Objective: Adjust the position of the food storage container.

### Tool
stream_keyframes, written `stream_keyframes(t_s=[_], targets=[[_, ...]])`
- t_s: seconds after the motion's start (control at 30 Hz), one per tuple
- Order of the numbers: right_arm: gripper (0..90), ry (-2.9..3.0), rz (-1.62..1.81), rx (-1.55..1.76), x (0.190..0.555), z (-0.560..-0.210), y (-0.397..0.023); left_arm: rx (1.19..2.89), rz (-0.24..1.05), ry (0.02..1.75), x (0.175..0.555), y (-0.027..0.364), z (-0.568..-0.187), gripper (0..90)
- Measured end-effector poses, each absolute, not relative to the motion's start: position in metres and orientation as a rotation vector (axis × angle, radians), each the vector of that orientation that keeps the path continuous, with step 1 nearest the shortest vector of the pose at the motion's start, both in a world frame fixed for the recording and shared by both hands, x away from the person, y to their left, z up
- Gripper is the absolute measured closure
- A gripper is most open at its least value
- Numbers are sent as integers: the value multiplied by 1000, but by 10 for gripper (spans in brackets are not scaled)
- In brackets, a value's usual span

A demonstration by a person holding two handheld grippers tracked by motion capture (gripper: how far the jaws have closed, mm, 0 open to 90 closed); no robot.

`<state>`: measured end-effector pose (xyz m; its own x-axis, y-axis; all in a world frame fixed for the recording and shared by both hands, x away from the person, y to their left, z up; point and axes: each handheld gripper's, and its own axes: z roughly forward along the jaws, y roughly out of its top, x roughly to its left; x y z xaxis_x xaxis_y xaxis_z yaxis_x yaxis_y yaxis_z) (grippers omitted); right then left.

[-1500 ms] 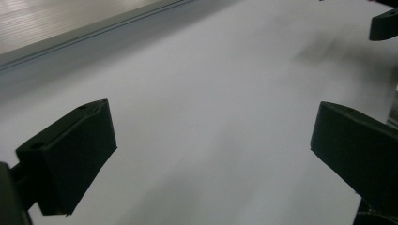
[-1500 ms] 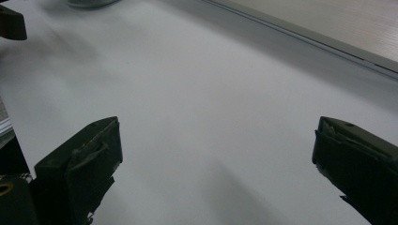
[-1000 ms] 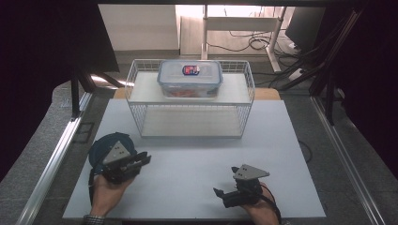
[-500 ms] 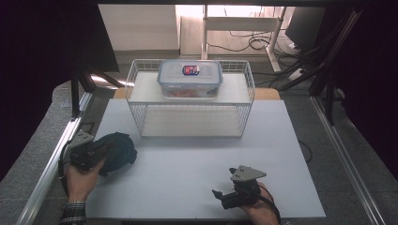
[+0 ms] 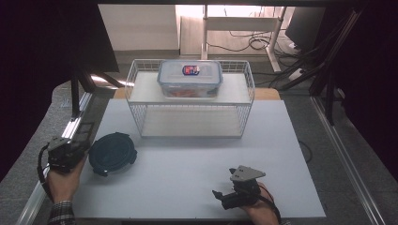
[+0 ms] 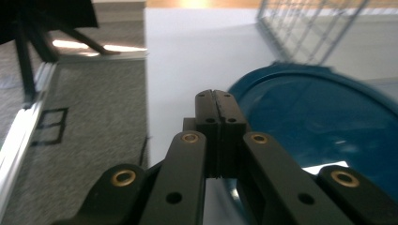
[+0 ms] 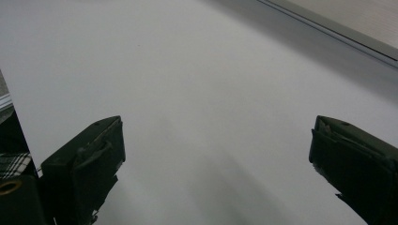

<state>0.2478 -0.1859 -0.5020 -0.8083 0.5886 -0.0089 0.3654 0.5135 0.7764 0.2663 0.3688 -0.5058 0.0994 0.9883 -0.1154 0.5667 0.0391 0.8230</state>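
L gripper (image 6: 217,101) jaws pressed together, nothing between, just beside dark blue lid (image 5: 112,152) at table (image 5: 187,183) edge; R gripper (image 7: 216,154) spread wide, empty

Sticker on box lid (image 5: 190,70): red and blue patch, lettering too small to read.
Round lid (image 5: 112,153): plain dark blue, no print legible.
Wire rack (image 5: 247,91): no tag to make out.
Table (image 5: 187,173): blank white, nothing written.
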Motion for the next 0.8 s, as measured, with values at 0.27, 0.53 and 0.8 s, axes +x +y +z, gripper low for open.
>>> stream_keyframes(t_s=[0.27, 0.53, 0.8], targets=[[40, 2499, 1162, 791, 248, -503, -185, 1645, 676, 1602, 273, 373, -519, 898], [41, 2505, 1154, 789, 249, -504, -184, 1659, 625, 1596, 273, 370, -520, 900], [42, 2508, 1147, 789, 249, -504, -184, 1671, 590, 1561, 274, 350, -519, 900]])
